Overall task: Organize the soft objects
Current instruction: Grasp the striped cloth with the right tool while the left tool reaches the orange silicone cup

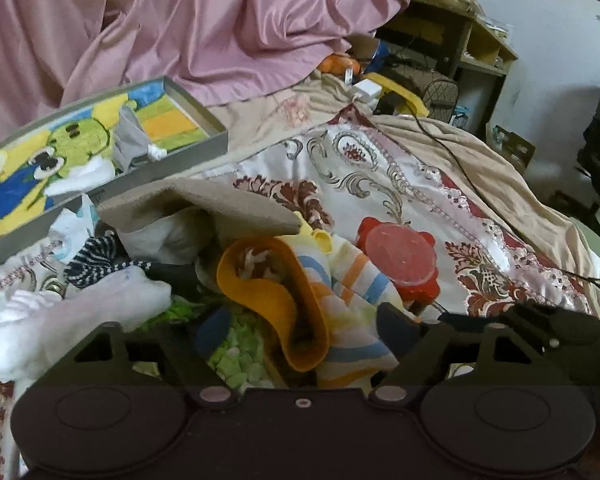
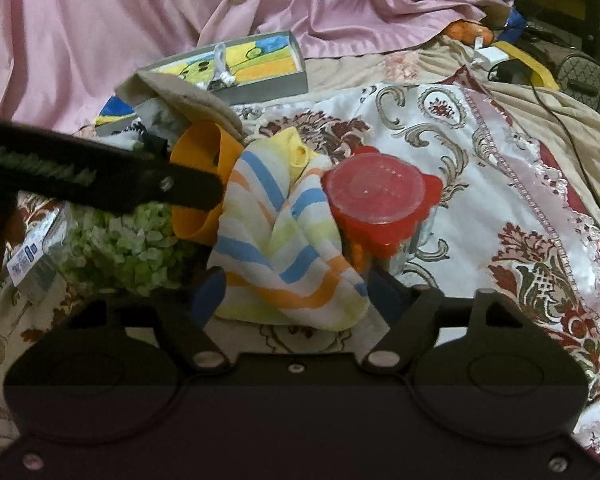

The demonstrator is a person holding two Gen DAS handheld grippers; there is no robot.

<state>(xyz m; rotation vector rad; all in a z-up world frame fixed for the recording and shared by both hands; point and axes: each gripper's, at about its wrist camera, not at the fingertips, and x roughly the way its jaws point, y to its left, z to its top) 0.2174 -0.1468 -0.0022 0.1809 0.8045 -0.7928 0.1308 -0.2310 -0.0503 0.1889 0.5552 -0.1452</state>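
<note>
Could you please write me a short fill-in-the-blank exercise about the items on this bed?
1. The jar beside the striped cloth has a ___ lid.
2. The striped cloth lies between the fingers of the ___ gripper.
3. The drawing inside the grey box shows a ___ cartoon figure.

Missing words: red; right; green

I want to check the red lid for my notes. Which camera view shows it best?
The right wrist view shows the red lid best: it is near the middle, large, with its whole round top visible. The left wrist view shows it smaller and further right, with its lower edge partly hidden behind the striped cloth.
</note>
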